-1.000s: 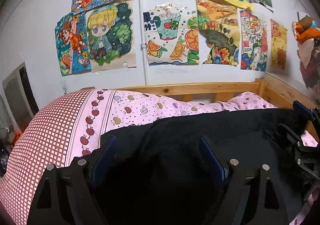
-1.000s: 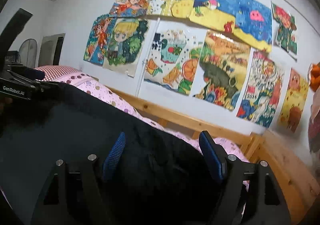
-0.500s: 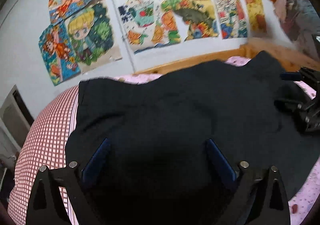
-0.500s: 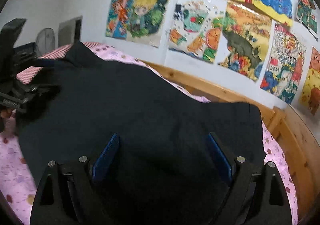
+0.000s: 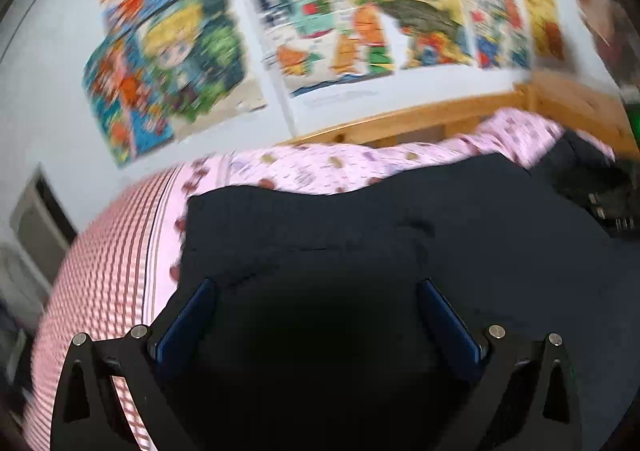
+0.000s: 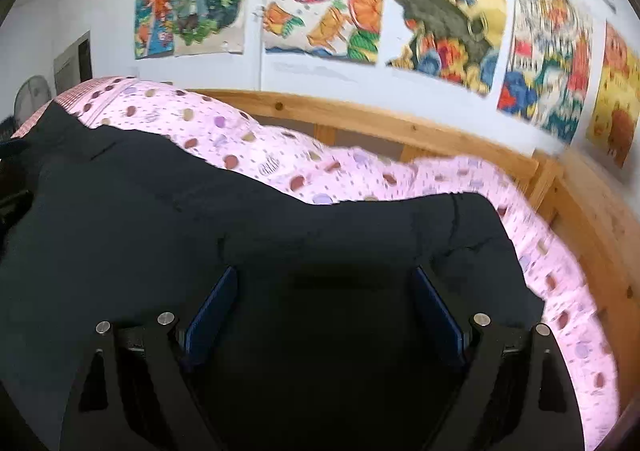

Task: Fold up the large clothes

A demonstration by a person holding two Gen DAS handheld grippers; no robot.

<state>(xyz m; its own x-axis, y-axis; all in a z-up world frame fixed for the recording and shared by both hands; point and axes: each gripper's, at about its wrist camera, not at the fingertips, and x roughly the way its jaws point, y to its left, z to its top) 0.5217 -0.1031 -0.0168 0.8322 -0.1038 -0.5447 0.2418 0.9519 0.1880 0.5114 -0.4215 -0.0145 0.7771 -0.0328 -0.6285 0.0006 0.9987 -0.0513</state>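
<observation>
A large black garment (image 5: pixel 400 219) lies spread over the pink spotted bed sheet (image 5: pixel 320 167), its far edge wavy. My left gripper (image 5: pixel 316 285) hovers low over the garment's left part. Its jaws are opening, and the blue pads (image 5: pixel 188 323) stand wide apart with the cloth lying loose between and under them. In the right wrist view the same garment (image 6: pixel 160 211) covers the sheet (image 6: pixel 280 163). My right gripper (image 6: pixel 324 271) is open over the garment's right corner, and its pads (image 6: pixel 436 315) press on nothing.
A wooden bed frame (image 6: pixel 360 119) runs along the far side and the right end. Behind it the white wall carries several colourful drawings (image 5: pixel 320 19). A red-and-white checked cover (image 5: pixel 100 251) lies left of the garment. A fan (image 6: pixel 32 99) stands far left.
Both grippers have sunk toward the bed and their jaws have widened. The black garment, held up one second ago, has dropped flat onto the sheet.
</observation>
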